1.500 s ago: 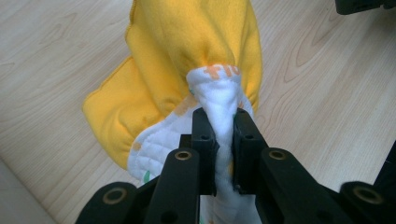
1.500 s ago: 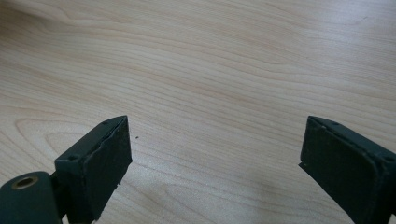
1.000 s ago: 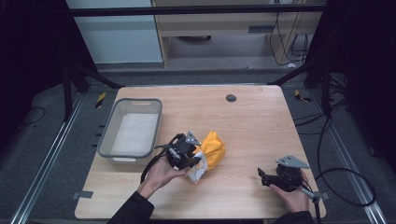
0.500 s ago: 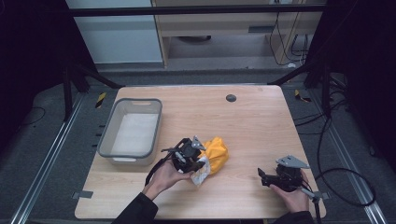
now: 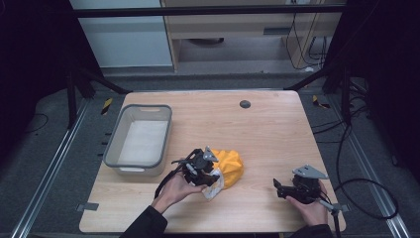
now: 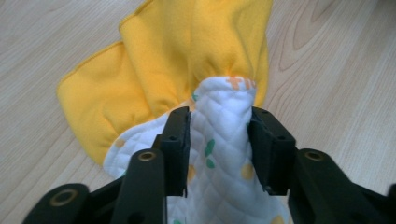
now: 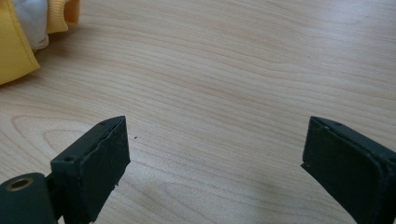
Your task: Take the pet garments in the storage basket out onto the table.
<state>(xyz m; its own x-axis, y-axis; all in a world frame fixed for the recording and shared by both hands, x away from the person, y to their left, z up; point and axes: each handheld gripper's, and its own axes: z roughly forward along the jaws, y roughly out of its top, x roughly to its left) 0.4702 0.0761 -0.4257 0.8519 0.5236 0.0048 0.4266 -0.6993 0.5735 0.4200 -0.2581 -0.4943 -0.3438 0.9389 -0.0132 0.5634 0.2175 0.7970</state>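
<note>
left gripper releasing folded cloth at table centre

the yellow cloth (image 5: 229, 166) lies bunched on the wooden table (image 5: 277, 129), just right of the grey bin (image 5: 141, 140) and towards the front edge. its white quilted lining (image 6: 224, 149), printed with small yellow and green shapes, faces the left gripper (image 6: 219, 135).

the left gripper's jaws have just been opening. the quilted fold stands between them; whether the pads press on it or merely touch it cannot be told from the left gripper view.

the right gripper (image 5: 282, 187) rests low over the front right of the table, well apart from the cloth. in the right gripper view its jaws stand wide apart over bare wood, holding nothing, with the cloth's edge at the upper left corner.
</note>
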